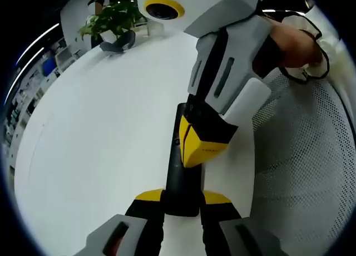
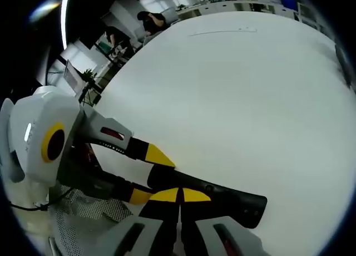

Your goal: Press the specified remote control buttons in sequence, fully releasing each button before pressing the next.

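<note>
White worktop (image 1: 100, 133) spans both views, and its surface is smooth and bare around the task item. A perforated white mesh surface (image 1: 311, 172) lies just beyond 1 edge of the worktop, under the person's hand (image 1: 295, 44) that holds the right tool. At a far edge of the worktop stands a potted green plant (image 1: 111, 19).

The black remote control (image 1: 181, 178) lies flat on the worktop near the edge that borders the mesh.

Left tool (image 1: 182, 203): in the left gripper view its 2 yellow-tipped jaws stand on either side of the near end of the remote control and touch it, closed onto its width. In the right gripper view the same tool (image 2: 146, 175) clamps 1 end of the remote control (image 2: 222, 200) from the side.

Right tool (image 2: 179, 196): its 2 yellow jaw tips are together with no visible gap, and they sit on the top face of the remote control. In the left gripper view this tool (image 1: 194, 147) comes down from above and its tips touch the top face partway along the length.
</note>
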A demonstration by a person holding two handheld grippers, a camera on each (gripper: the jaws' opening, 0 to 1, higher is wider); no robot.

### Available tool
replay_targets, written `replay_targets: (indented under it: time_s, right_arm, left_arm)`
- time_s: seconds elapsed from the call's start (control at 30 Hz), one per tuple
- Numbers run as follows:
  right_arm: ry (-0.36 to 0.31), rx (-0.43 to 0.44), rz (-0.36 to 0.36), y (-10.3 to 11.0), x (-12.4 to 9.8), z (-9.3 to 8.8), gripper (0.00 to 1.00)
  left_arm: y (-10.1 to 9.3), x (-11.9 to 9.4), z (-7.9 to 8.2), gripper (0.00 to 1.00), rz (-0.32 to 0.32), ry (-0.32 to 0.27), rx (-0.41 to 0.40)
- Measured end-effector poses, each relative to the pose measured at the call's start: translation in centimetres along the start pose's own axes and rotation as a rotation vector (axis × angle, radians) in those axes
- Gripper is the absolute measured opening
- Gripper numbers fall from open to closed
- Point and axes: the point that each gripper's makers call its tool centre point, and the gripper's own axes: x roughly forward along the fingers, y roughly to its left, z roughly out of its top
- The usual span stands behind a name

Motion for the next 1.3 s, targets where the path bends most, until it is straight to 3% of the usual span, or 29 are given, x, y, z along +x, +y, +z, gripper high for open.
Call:
replay_targets:
  time_s: [0.17, 0.33, 0.53, 0.57, 0.67, 0.87, 0.93, 1.03, 1.1, 1.17, 1.23, 1.3]
  right_arm:
    - [-0.016, -0.05, -0.014, 0.2, -0.2, 0.0, 0.0]
    - [-0.088, -0.085, 0.003, 1.0, -1.7, 1.2, 0.0]
    - [-0.242, -0.178, -0.03, 1.2, -4.9, 3.1, 0.0]
    - [-0.245, -0.178, -0.025, 1.2, -5.4, 3.0, 0.0]
    - [-0.347, -0.177, -0.025, 1.3, -7.2, 4.1, 0.03]
    - [-0.523, -0.149, -0.033, 1.5, -11.2, 6.6, 0.18]
    - [-0.518, -0.12, -0.007, 1.7, -11.7, 6.7, 0.21]
    - [-0.584, -0.129, 0.008, 2.0, -12.8, 7.1, 0.3]
    - [-0.586, -0.128, 0.005, 2.1, -13.2, 6.8, 0.4]
    - [-0.615, -0.134, 0.003, 2.4, -13.9, 6.9, 0.44]
    - [-0.648, -0.14, -0.008, 2.6, -14.7, 7.0, 0.46]
    - [-0.7, -0.152, -0.029, 2.7, -15.7, 7.4, 0.55]
  left_arm:
    - [0.0, 0.0, 0.1, 0.23, 0.007, -0.026, -0.019]
    - [-0.1, -0.1, 0.1, 0.23, 0.019, -0.052, -0.019]
    - [0.0, 0.0, 0.1, 0.23, 0.02, -0.045, -0.016]
    - [0.0, 0.0, 0.1, 0.23, 0.019, -0.044, -0.008]
    - [0.1, 0.0, 0.2, 0.22, 0.028, -0.043, -0.03]
    - [0.1, 0.0, 0.2, 0.22, 0.039, -0.045, -0.023]
    - [0.1, 0.0, 0.2, 0.22, 0.039, -0.044, -0.022]
    - [0.3, 0.0, 0.2, 0.22, 0.045, -0.042, -0.017]
    - [0.5, -0.1, 0.2, 0.22, 0.05, -0.036, -0.008]
    - [0.7, 0.0, 0.3, 0.22, 0.036, -0.031, -0.008]
    - [1.0, 0.1, 0.3, 0.22, 0.027, -0.032, -0.009]
    - [1.3, 0.1, 0.3, 0.21, 0.034, -0.026, -0.002]
